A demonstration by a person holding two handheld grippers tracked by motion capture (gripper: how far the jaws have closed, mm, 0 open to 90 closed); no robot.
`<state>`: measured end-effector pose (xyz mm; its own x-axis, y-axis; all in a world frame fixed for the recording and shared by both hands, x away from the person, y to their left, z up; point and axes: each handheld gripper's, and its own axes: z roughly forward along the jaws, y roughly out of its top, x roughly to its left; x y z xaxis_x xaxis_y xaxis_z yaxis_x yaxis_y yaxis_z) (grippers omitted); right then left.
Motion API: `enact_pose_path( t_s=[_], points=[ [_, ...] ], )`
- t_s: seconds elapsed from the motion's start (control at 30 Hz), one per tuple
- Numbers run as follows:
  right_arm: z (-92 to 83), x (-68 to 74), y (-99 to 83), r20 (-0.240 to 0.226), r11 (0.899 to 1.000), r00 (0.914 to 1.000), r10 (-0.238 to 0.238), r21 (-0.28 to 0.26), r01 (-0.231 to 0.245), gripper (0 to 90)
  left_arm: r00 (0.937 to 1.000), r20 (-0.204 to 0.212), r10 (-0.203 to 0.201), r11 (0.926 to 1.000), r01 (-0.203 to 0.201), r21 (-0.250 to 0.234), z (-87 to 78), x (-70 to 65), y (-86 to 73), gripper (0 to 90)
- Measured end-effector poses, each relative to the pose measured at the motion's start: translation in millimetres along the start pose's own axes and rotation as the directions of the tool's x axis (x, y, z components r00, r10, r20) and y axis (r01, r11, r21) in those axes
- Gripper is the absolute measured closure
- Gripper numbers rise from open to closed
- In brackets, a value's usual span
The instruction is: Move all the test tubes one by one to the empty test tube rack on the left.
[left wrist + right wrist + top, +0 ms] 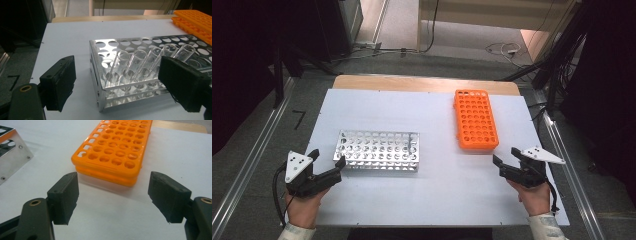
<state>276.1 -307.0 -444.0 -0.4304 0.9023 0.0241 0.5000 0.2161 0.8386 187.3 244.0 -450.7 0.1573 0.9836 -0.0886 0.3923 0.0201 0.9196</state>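
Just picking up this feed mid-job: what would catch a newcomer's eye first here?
The bright orange rack stands out at the far right of the white table, its holes empty. Nearer the left sits a shiny metal rack with a row of clear glass tubes along its near edge. The left gripper waits open at that rack's corner, and the right gripper is open just short of the orange rack.

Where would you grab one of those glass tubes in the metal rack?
Probably at its open top end, coming from above. The glass tubes stand leaning in the metal rack, so only their rims clear the holes. The left gripper is open beside them.
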Motion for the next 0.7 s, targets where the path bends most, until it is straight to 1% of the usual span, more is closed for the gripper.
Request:
enact_pose_path(
  t_s=[0.37, 0.47, 0.7],
  points=[
    [-4.3, -18.0, -7.2, 0.042, 0.999, 0.9986, 0.031, 0.008, -0.032, 23.2, 0.9999, -0.017, -0.004, 0.9999, 0.004, 0.015, -1.5, 5.7, -6.3, 13.6],
    [-7.0, -23.5, -9.1, 0.053, 0.999, 0.9975, 0.048, 0.005, -0.048, 23.1, 0.9997, -0.022, -0.005, 0.9998, 0.005, 0.018, -1.7, 7.2, -7.7, 13.6],
    [-11.4, -35.2, -14.3, 0.082, 0.998, 0.9945, 0.066, 0.007, -0.066, 22.9, 0.9993, -0.034, -0.017, 0.9996, 0.018, 0.022, -2.6, 10.5, -9.7, 13.6]
  ],
)
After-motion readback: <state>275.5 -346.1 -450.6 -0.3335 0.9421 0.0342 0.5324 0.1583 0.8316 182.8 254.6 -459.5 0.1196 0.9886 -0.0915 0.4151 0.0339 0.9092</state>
